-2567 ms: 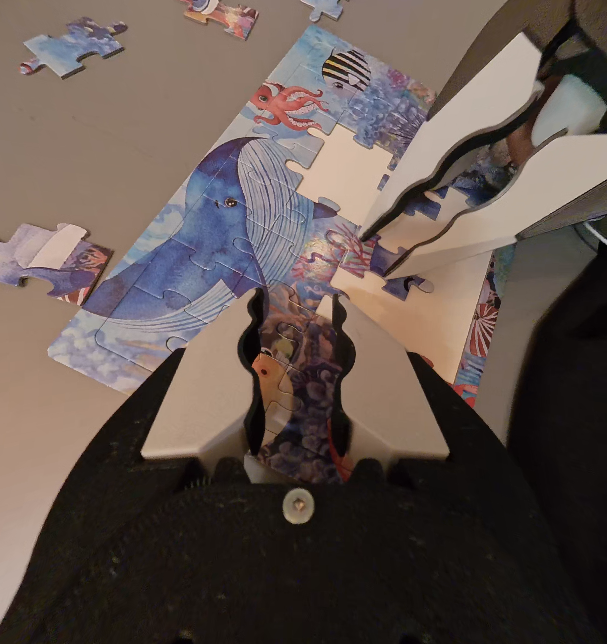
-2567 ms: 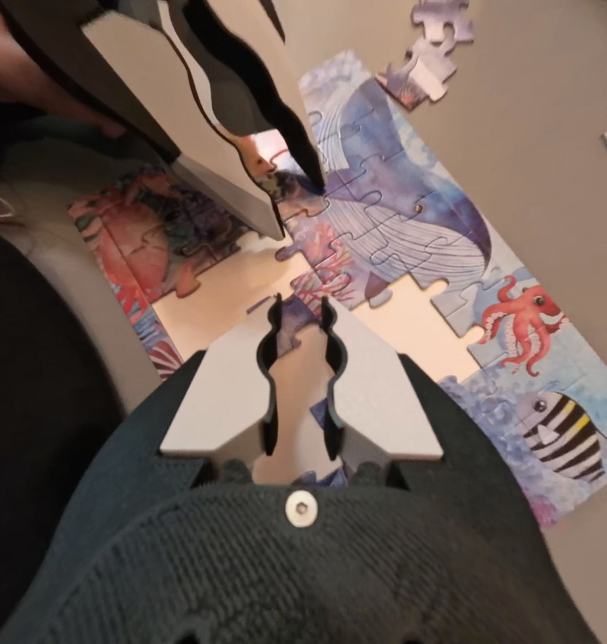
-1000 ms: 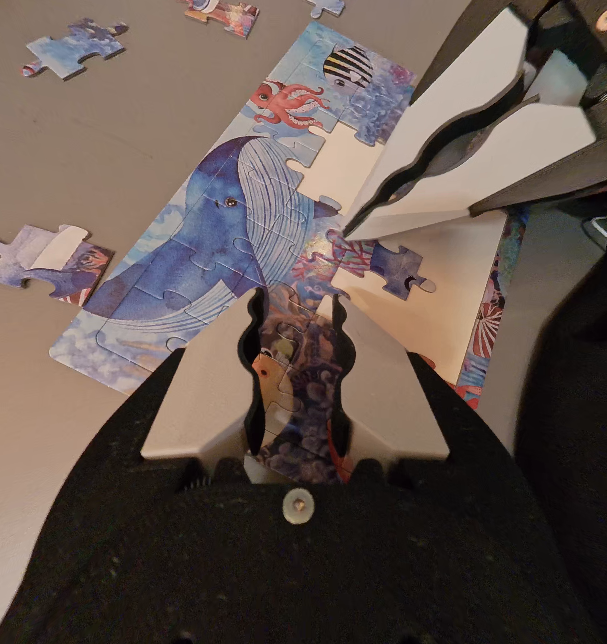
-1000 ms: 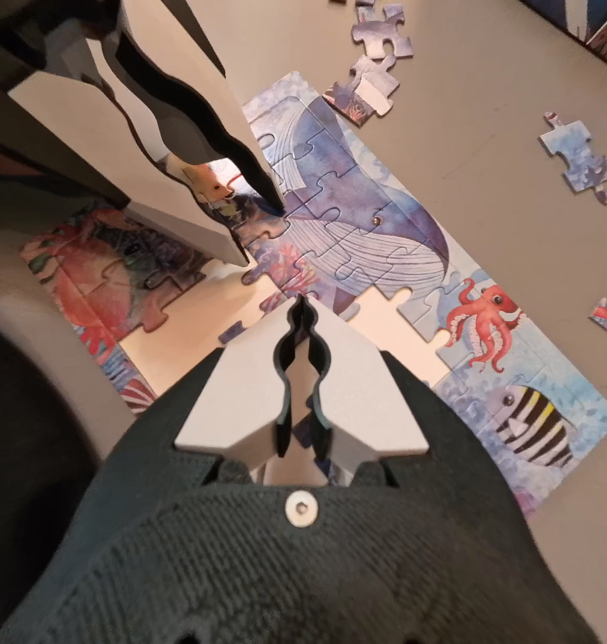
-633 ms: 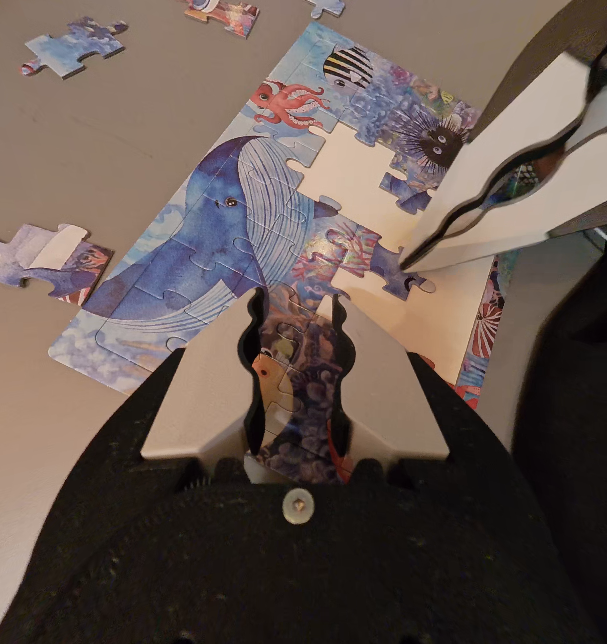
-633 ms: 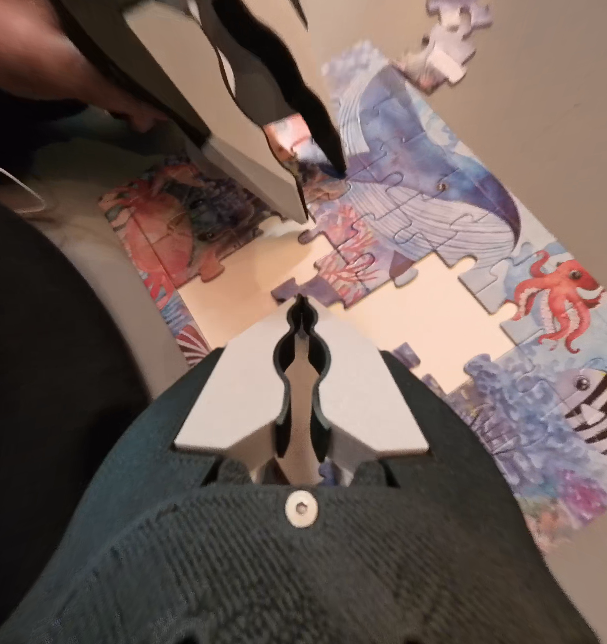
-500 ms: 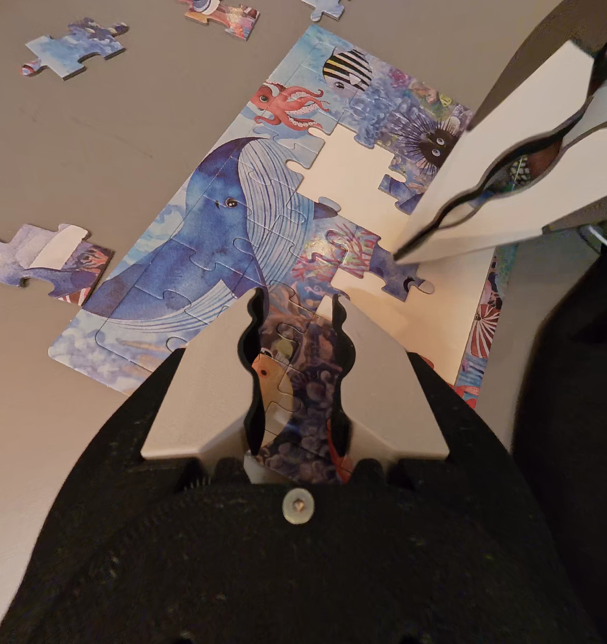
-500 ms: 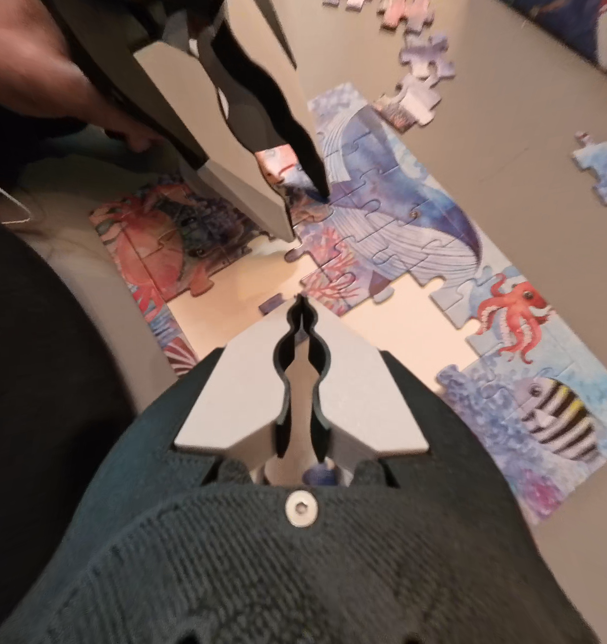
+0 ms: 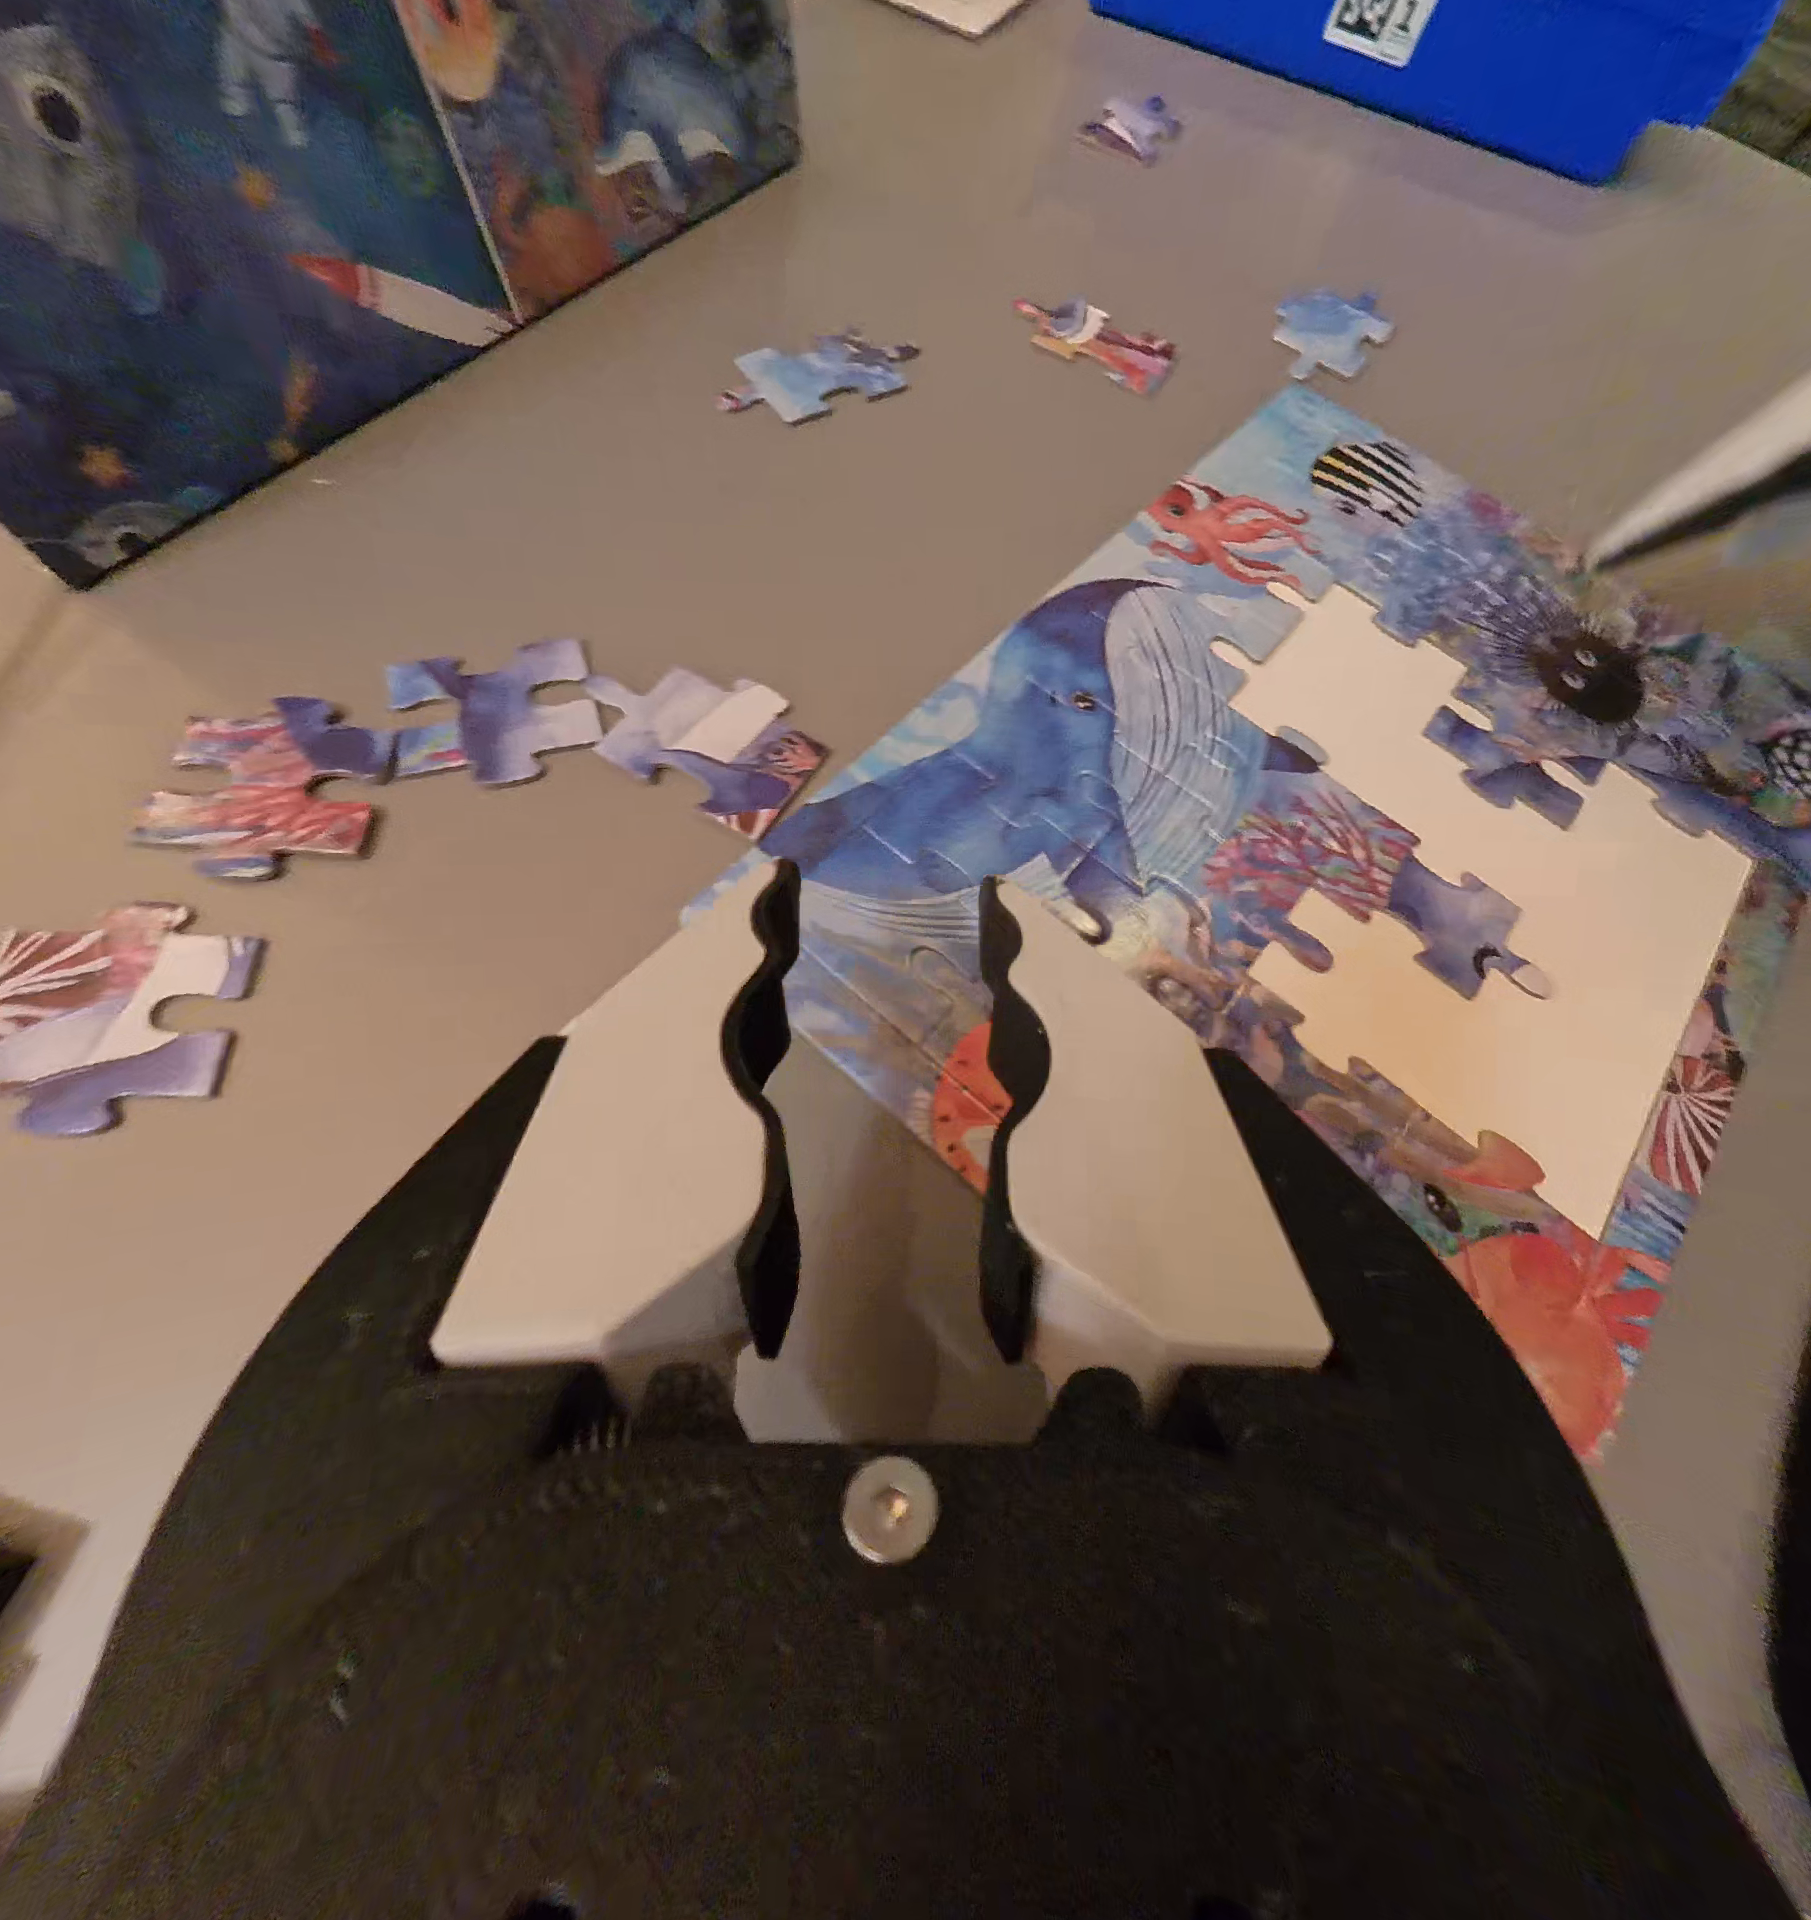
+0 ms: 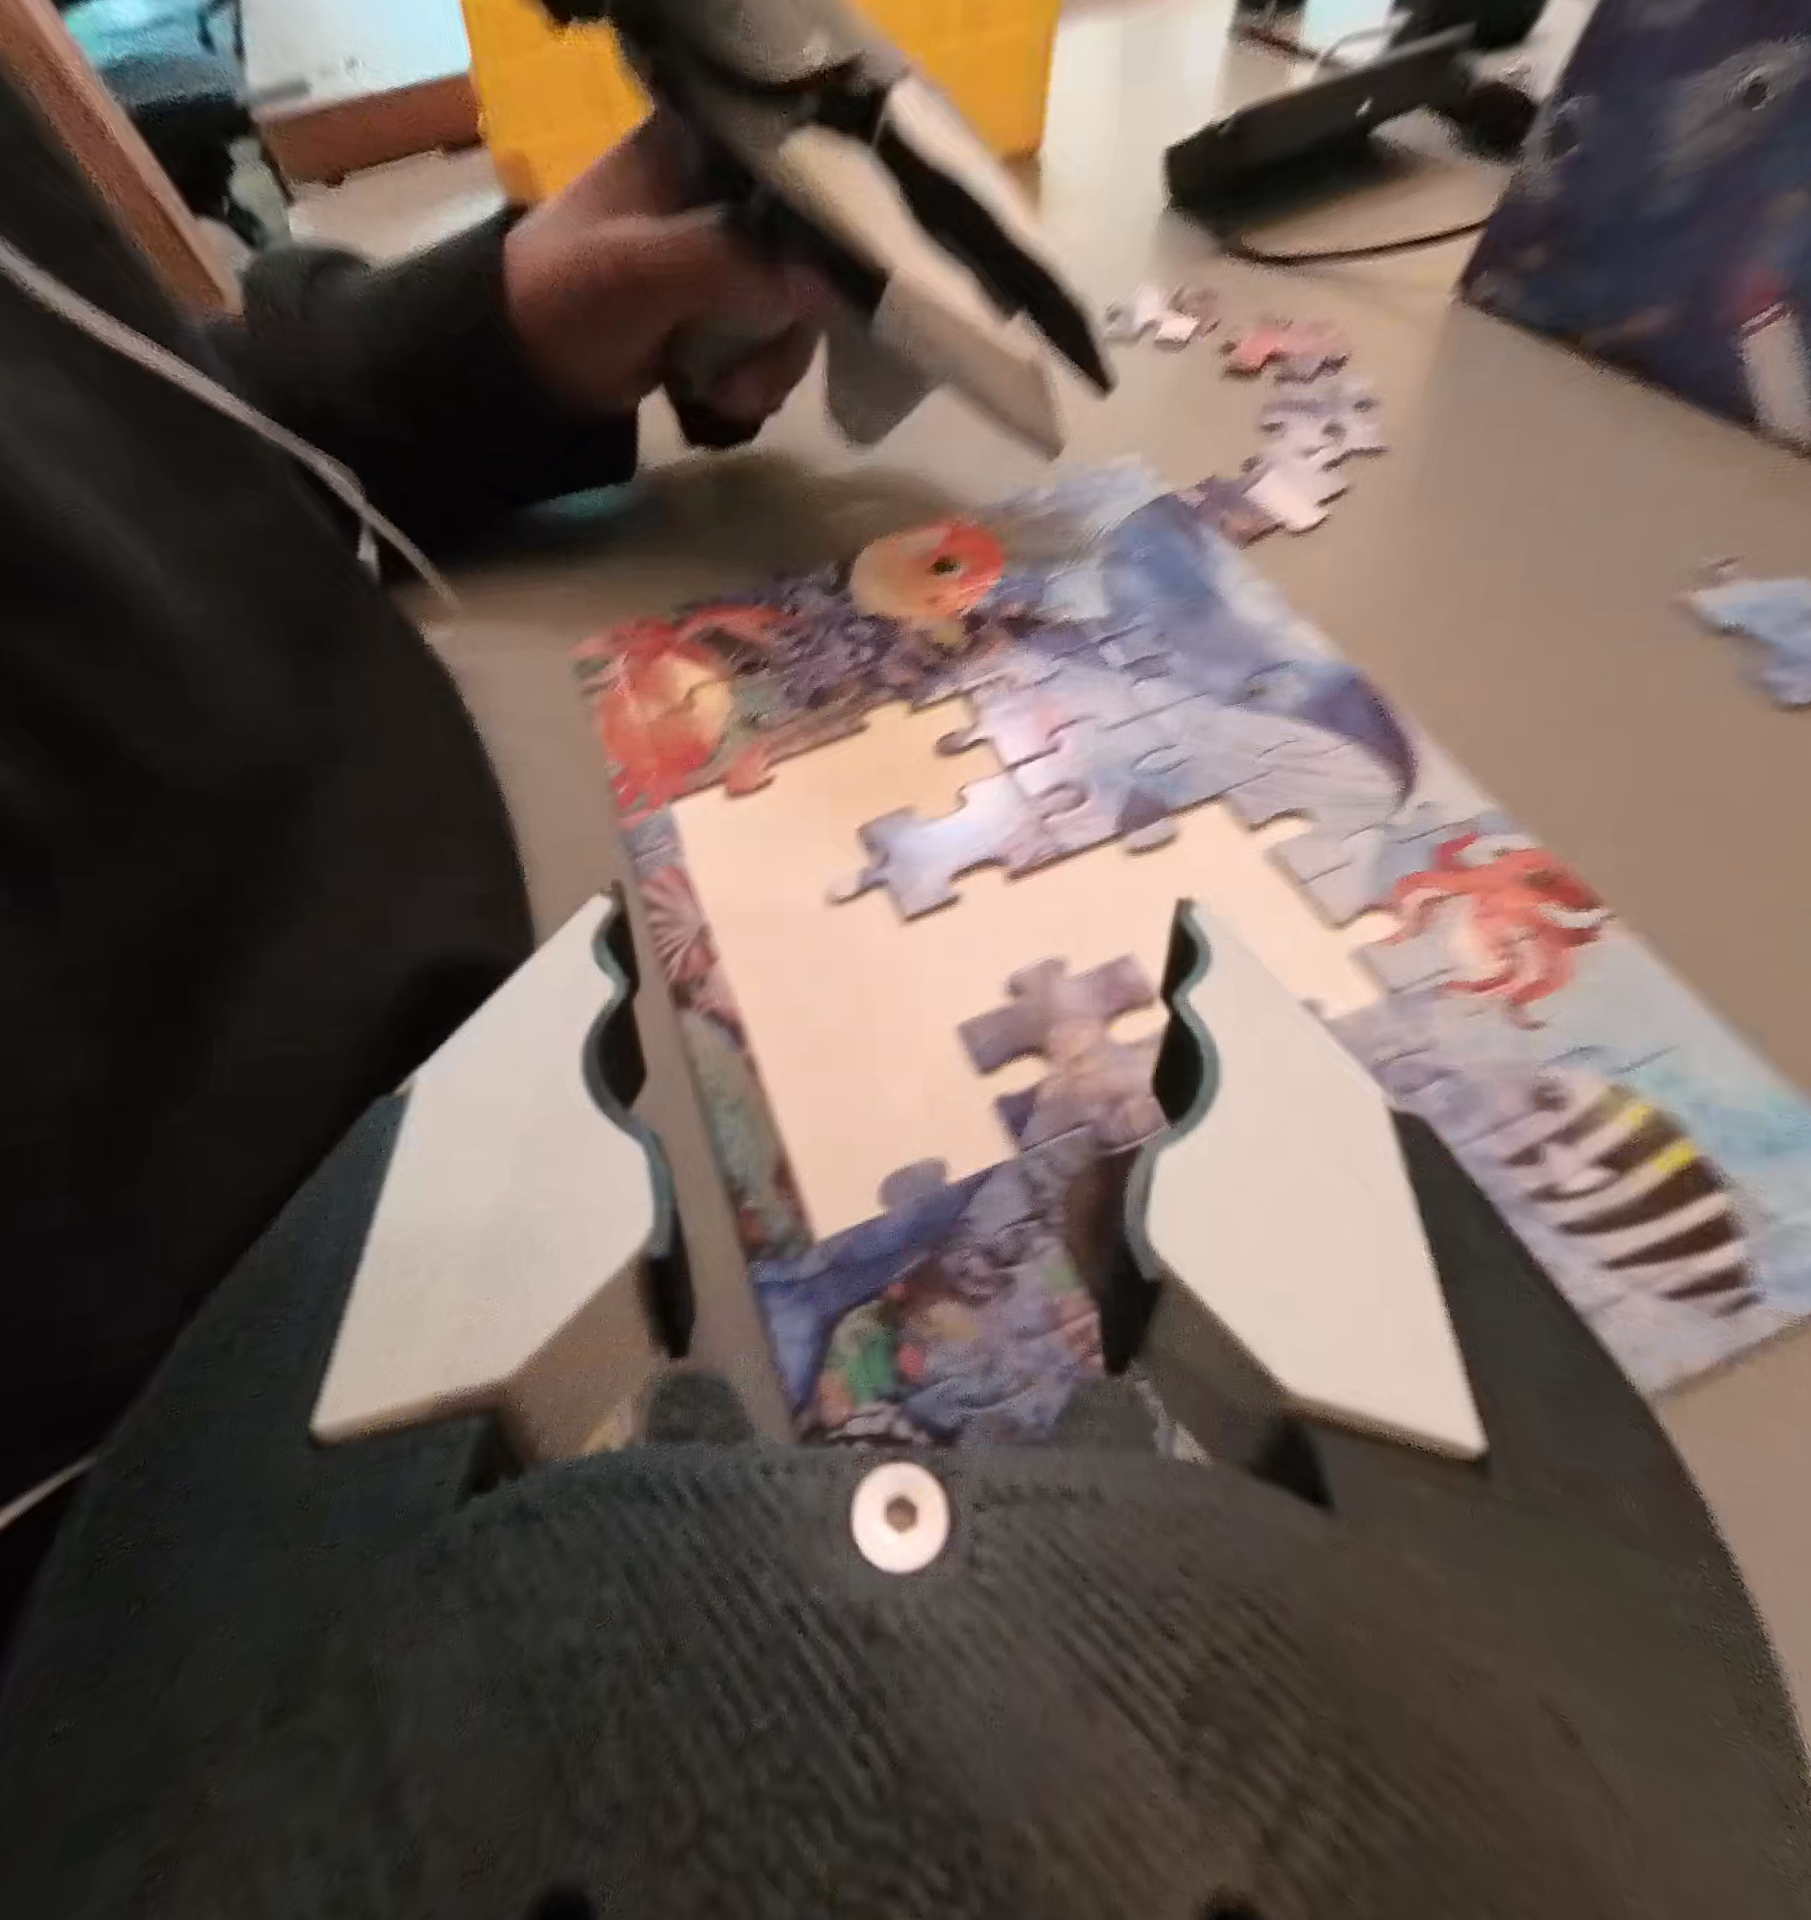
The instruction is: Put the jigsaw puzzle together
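The partly built sea puzzle lies on a cream backing with bare gaps in its middle. A blue coral piece juts into the gap. My left gripper is open and empty above the puzzle's near left corner. Several loose pieces lie on the table to its left. In the right wrist view the right gripper is wide open and empty over the puzzle's near end. The left gripper hovers there, held in a hand. One right finger shows in the left wrist view.
A dark puzzle box stands at the far left, a blue bin at the back. More loose pieces lie beyond the puzzle. A yellow bin and a dark device sit behind. A person's dark sleeve fills the left.
The right gripper has gone from shut at the blue coral piece to wide open and has drawn back. The left gripper has risen and pulled back off the puzzle, still open.
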A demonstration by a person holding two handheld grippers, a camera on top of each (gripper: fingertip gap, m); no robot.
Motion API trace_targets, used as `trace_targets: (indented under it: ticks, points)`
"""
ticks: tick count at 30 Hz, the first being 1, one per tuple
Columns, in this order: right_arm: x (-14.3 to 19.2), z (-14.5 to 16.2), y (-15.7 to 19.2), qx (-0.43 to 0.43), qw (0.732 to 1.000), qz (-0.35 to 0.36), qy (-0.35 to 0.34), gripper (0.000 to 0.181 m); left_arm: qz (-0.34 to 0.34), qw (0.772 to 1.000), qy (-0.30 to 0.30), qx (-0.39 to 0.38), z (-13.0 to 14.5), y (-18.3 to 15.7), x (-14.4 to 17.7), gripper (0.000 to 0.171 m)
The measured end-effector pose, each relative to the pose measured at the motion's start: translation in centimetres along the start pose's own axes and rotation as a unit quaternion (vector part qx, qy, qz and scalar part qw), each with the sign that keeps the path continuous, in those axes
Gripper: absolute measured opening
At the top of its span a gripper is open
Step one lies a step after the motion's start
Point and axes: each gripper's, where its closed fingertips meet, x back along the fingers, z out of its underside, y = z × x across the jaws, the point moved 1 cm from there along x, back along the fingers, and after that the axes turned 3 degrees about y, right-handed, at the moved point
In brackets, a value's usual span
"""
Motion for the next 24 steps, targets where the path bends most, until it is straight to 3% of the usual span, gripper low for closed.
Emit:
trace_targets:
  ticks: [4,7,10,24]
  points:
    - [-1.6,3.1,2.5,0.031,0.997,0.006,0.066,0.105,0.003,1.000,-0.002,0.011,0.0,0.3,-0.2,0.032]
    - [-2.8,4.3,2.5,0.073,0.990,0.030,0.120,0.093,0.003,1.000,0.006,0.003,0.1,0.0,-0.5,0.032]
    - [-3.6,4.0,2.2,0.055,0.990,0.026,0.126,0.078,-0.007,1.000,0.009,-0.011,0.2,-0.2,-0.6,0.032]
    - [-3.6,3.4,0.5,0.070,0.989,0.031,0.124,0.074,0.000,1.000,-0.001,-0.019,-0.2,-1.0,-0.4,0.032]
